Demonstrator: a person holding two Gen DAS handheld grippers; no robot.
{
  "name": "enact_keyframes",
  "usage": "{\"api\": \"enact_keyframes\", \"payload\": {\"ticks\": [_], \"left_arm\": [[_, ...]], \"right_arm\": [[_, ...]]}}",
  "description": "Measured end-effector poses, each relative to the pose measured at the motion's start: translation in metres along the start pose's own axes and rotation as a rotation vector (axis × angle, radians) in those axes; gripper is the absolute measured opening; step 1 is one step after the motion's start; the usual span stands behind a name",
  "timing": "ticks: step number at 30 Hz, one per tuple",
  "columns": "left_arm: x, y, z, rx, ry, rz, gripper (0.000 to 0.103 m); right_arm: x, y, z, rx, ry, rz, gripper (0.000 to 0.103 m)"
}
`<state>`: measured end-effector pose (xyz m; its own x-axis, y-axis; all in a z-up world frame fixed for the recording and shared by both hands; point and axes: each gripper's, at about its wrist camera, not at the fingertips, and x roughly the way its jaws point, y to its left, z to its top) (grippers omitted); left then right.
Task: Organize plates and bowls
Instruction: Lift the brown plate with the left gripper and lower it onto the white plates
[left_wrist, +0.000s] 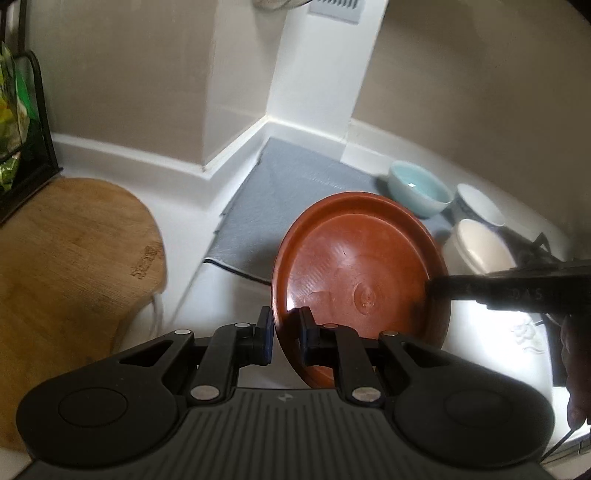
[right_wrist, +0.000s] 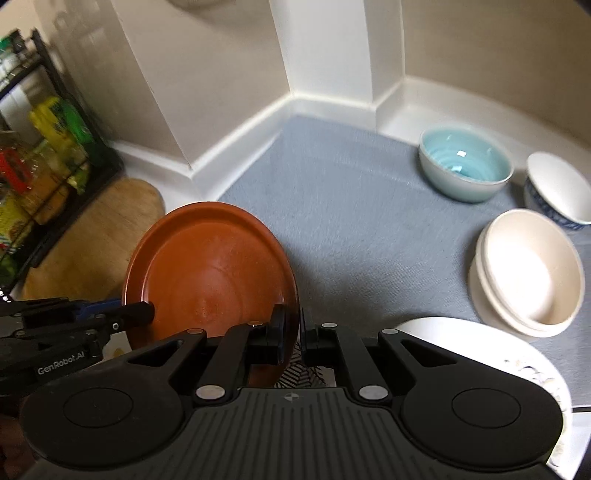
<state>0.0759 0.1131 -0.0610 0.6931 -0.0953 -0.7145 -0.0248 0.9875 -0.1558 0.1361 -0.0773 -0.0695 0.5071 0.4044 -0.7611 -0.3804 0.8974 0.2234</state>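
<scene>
A brown plate (left_wrist: 362, 258) is held on edge, nearly upright, above the counter. My left gripper (left_wrist: 287, 328) is shut on its near rim, showing the underside. My right gripper (right_wrist: 293, 332) is shut on the opposite rim, showing the plate's top face (right_wrist: 210, 273). Each gripper shows in the other's view: the right one (left_wrist: 480, 288) at the plate's right edge, the left one (right_wrist: 110, 312) at its left edge. On the grey mat (right_wrist: 351, 206) stand a light-blue bowl (right_wrist: 465, 162), a blue-patterned white bowl (right_wrist: 557, 192) and stacked cream bowls (right_wrist: 528, 273).
A white plate (right_wrist: 480, 339) lies at the mat's near right. A round wooden board (left_wrist: 74, 258) lies at the left, with a black rack of packets (right_wrist: 40, 173) behind it. Walls and a white pillar (left_wrist: 317, 74) close off the back corner.
</scene>
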Motion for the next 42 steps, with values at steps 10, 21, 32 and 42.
{"api": "enact_keyframes", "payload": {"ticks": [10,21,32,42], "left_arm": [[-0.023,-0.081,-0.021,0.084,0.003,-0.022,0.015],[-0.015,-0.143,-0.042,0.228,0.049,-0.083,0.015],[0.025,-0.168,-0.044,0.312,0.134,-0.099,0.016],[0.044,-0.169,-0.044,0.328,0.185,-0.088,0.016]], "right_arm": [[-0.068,-0.057,-0.046,0.086,-0.051,0.004,0.009],[-0.101,-0.108,-0.102,0.192,-0.057,-0.049,0.009],[-0.090,-0.129,-0.114,0.269,-0.002,-0.150,0.009],[-0.078,-0.132,-0.112,0.255,0.048,-0.180,0.009]]}}
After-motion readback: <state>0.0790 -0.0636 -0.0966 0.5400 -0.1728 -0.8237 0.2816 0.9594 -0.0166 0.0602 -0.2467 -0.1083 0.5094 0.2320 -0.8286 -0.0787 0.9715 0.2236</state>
